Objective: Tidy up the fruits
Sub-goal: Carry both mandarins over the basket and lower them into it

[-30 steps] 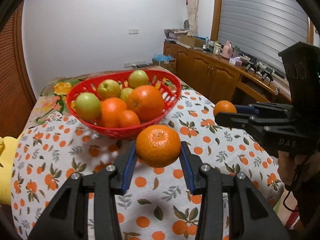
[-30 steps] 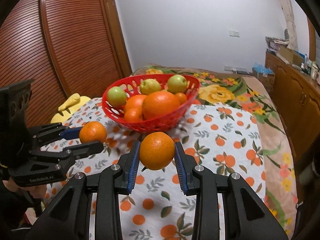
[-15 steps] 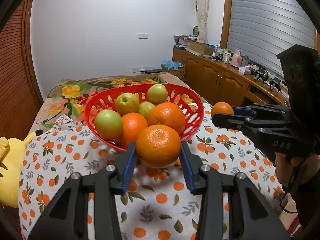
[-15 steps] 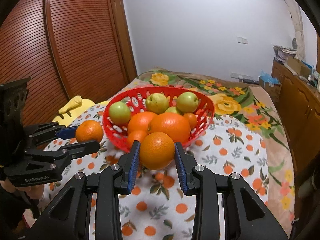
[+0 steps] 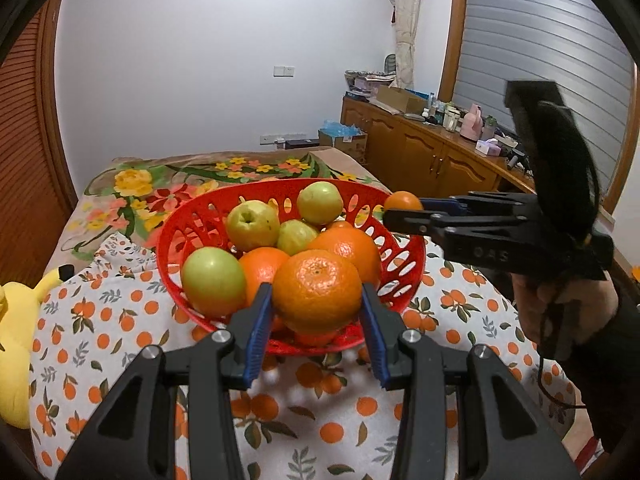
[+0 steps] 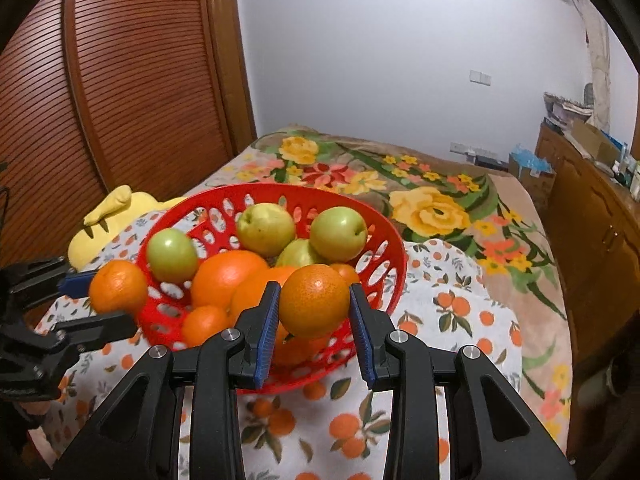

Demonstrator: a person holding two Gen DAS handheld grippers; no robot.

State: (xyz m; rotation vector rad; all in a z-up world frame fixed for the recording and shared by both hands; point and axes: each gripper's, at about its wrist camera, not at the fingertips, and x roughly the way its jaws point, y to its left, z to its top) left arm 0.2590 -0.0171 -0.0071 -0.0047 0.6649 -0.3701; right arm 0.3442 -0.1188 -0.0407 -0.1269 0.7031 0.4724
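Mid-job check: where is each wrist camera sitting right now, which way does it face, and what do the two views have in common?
Left wrist: behind the left gripper, looking forward and down over its held orange at the red basket; the right gripper and the hand holding it show at the right.
Right wrist: behind the right gripper, facing the basket past its own orange; the left gripper enters from the left.
Shared: basket of oranges and green fruit, both held oranges, orange-print cloth, yellow plush.
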